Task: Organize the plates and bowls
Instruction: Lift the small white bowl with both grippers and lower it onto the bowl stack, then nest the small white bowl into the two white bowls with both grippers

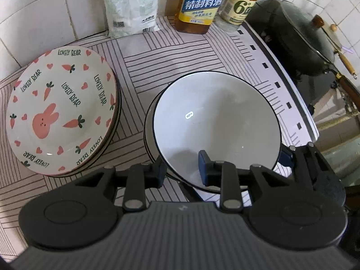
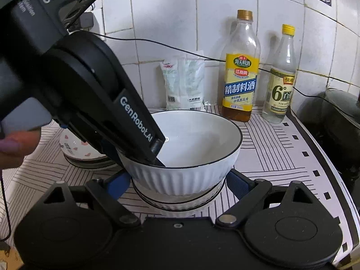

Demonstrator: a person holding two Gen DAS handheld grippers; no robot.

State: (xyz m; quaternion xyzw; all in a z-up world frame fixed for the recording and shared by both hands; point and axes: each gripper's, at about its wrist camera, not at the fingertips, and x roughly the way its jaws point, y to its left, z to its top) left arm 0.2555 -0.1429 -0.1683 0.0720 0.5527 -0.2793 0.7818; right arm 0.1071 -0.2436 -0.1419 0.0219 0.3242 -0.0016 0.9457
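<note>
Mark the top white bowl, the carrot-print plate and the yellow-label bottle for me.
top white bowl [image 1: 216, 121]: left wrist view, inner wall.
carrot-print plate [image 1: 60, 112]: left wrist view, centre of its face.
yellow-label bottle [image 2: 240, 83]: right wrist view, front label.

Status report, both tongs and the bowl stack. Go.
Left tongs straddle the white black-rimmed ribbed bowl's rim, loose. Right tongs open, flanking the stack. Nothing blocking.
</note>
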